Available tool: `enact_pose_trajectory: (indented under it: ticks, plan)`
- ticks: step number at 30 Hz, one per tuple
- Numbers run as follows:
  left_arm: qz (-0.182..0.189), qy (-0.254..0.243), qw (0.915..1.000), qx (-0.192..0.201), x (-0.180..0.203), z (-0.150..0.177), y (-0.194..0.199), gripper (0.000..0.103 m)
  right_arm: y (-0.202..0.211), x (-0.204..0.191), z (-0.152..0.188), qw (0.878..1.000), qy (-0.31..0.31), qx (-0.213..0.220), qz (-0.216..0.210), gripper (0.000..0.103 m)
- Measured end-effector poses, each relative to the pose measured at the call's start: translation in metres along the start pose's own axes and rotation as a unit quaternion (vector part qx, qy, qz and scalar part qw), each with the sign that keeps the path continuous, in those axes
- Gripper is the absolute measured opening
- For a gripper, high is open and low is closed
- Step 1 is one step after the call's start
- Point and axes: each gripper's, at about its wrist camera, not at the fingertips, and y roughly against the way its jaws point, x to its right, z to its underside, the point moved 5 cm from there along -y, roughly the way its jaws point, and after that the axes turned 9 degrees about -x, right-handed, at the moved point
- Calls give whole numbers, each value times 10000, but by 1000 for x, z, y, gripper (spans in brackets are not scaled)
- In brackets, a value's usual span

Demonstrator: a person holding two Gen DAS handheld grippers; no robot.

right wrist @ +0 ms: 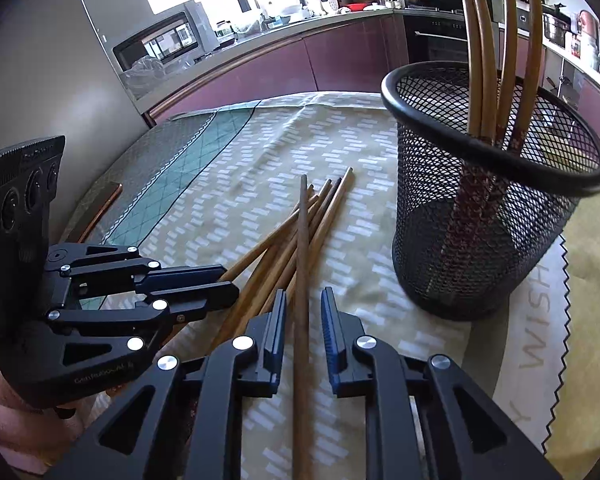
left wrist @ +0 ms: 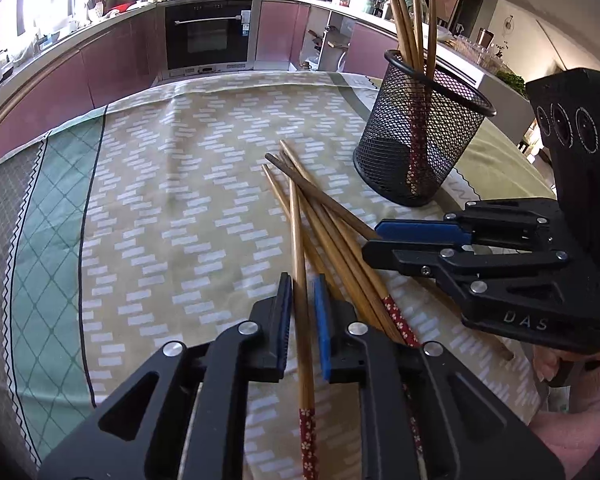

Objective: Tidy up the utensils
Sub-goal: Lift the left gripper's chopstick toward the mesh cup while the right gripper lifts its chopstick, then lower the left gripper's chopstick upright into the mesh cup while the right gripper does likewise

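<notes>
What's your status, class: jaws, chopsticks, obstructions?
Left gripper and right gripper open, each straddling one chopstick. Loose chopsticks crossed; holder upright beside them.

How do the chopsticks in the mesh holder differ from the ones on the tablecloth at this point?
The chopsticks in the black mesh holder stand nearly upright; the loose chopsticks lie flat on the tablecloth.

The held ones lean together against the rim; the loose ones cross in a fanned pile.

One loose stick sits between the open jaws of each of the left gripper and right gripper; the held ones are untouched.

Both groups are wooden, several with red patterned ends.
</notes>
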Motion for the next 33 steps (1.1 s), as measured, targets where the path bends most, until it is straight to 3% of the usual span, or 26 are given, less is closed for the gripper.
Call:
enact_pose_trajectory:
  ticks: [3,9,17,25,33]
  plan:
    - [19,67,10000,-10,-1,-5,-2,10,-2,2,-1,9998,-74,15,-192,6]
    - [84,184,9997,106,-1,-5,6,8,11,7,4,9992,-132,217,-312,6]
    - [423,58,9972,610,7,-16,52,8,62,3,1,9949,-39,913,-439,6]
    - [897,-71,9893,1149,19,-31,102,8,112,9,-2,9867,-51,1574,-412,6]
    - [1147,-100,9790,1685,25,-53,141,8,150,20,-12,9781,-29,2059,-308,6]
